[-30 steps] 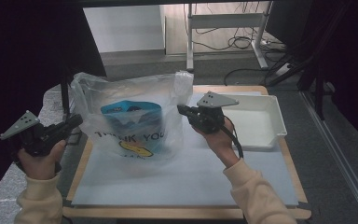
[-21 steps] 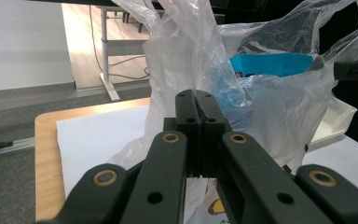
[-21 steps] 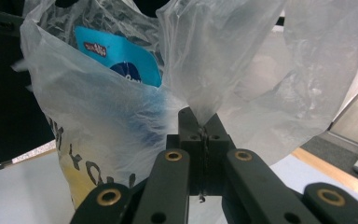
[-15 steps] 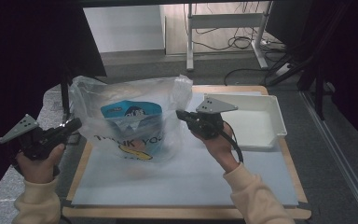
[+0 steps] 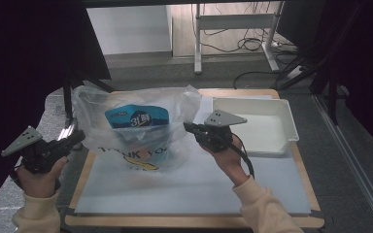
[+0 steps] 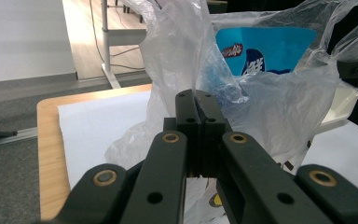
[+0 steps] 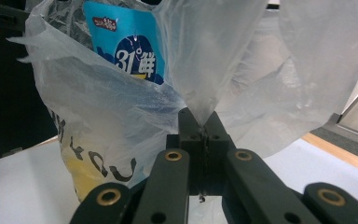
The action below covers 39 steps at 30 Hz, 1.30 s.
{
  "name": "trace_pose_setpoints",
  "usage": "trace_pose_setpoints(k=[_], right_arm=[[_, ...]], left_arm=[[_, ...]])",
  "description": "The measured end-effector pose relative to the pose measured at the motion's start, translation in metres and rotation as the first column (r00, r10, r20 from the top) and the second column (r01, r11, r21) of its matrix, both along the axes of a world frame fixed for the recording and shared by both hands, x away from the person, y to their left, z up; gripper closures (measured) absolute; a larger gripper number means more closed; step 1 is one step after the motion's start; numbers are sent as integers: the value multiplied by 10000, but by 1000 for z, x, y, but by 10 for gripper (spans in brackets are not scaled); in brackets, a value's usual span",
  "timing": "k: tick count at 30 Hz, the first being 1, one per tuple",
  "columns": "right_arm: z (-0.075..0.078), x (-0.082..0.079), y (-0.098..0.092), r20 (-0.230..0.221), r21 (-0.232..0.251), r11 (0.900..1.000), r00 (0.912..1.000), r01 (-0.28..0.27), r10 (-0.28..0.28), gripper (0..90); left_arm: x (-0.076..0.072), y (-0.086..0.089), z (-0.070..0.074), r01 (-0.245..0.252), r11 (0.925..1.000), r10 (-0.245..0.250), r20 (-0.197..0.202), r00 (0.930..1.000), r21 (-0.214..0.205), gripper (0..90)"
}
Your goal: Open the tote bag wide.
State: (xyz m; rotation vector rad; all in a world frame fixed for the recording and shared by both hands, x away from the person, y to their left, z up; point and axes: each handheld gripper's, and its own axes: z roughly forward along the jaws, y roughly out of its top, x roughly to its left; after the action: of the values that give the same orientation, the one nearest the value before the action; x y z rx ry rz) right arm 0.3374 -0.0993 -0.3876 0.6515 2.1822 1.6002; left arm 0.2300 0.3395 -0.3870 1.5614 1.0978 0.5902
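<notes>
A translucent plastic bag (image 5: pixel 136 128) printed with "THANK YOU" stood on the white sheet (image 5: pixel 194 184) covering the wooden table (image 5: pixel 194 222), toward the sheet's far left part. Inside it, upright, was a blue package (image 5: pixel 137 116) marked "31°", its top showing through the bag's open mouth. The left gripper (image 5: pixel 75 138), held in the left hand (image 5: pixel 39 177) beyond the table's left edge, had its jaws pressed together on a pinch of the bag's left-side film, as the left gripper view confirmed (image 6: pixel 200 116). The right gripper (image 5: pixel 189 128), held in the right hand (image 5: pixel 228 158) over the sheet, likewise had its jaws closed on a fold of the bag's right-side film, the film rising from between them in the right gripper view (image 7: pixel 203 126). The bag was stretched between the two grippers. A white tray (image 5: pixel 284 116) lay on the table's far right corner, just beside the right gripper and apart from the bag.
</notes>
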Motion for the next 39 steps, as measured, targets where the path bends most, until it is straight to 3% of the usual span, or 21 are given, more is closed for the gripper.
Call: trace_pose_setpoints(k=[14, 39], right_arm=[[-20, 0, -1, -391, -97, 9999, 9992, -62, 58, 888], [-44, -2, -4, -790, -243, 9997, 9969, -78, 58, 887]], left_arm=[[-3, -2, -8, -19, 10000, 21, -190, 9998, 83, 900], [-5, -3, -23, -53, 9997, 68, -591, 9982, 255, 900]])
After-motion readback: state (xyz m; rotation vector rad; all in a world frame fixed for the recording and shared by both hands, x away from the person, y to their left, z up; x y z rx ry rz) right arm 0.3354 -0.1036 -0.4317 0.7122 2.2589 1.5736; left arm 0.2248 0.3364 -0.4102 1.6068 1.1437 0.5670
